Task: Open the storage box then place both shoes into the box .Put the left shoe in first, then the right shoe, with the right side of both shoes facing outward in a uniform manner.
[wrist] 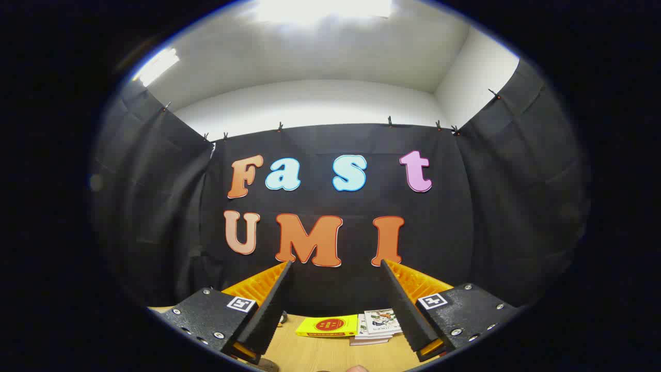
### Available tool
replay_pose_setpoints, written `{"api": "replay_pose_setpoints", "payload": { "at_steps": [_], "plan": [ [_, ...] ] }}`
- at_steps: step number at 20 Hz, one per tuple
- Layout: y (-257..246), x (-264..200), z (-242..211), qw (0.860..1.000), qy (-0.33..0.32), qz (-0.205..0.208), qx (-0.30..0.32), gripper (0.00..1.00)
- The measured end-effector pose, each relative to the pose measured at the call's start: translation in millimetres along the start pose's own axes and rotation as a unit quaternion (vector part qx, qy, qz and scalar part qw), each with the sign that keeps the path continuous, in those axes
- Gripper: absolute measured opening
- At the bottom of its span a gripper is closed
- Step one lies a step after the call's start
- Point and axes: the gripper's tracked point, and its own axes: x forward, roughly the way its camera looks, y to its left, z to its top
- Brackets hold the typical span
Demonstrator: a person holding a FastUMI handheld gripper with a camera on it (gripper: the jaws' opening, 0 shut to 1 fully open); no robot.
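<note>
My gripper (335, 294) is wide open, nothing btwn the fingers, aimed high at the booth wall. Just beyond them on the wooden table (320, 354): a yellow book (327, 325) & a white booklet (381, 321). Can't say where box or shoes are; risk: descending blind, I clip the books.

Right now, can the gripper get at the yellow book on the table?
Probably yes. The gripper is open and holds nothing, and the yellow book lies flat on the wooden table just ahead, between the fingers, beside a white booklet. Nothing stands between them.
</note>
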Motion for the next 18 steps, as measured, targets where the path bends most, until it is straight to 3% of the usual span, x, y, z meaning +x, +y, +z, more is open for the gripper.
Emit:
{"api": "replay_pose_setpoints", "payload": {
  "at_steps": [18],
  "plan": [
    [17, -10, -5, 0.999, 0.022, 0.030, 0.018, 0.98]
  ]
}}
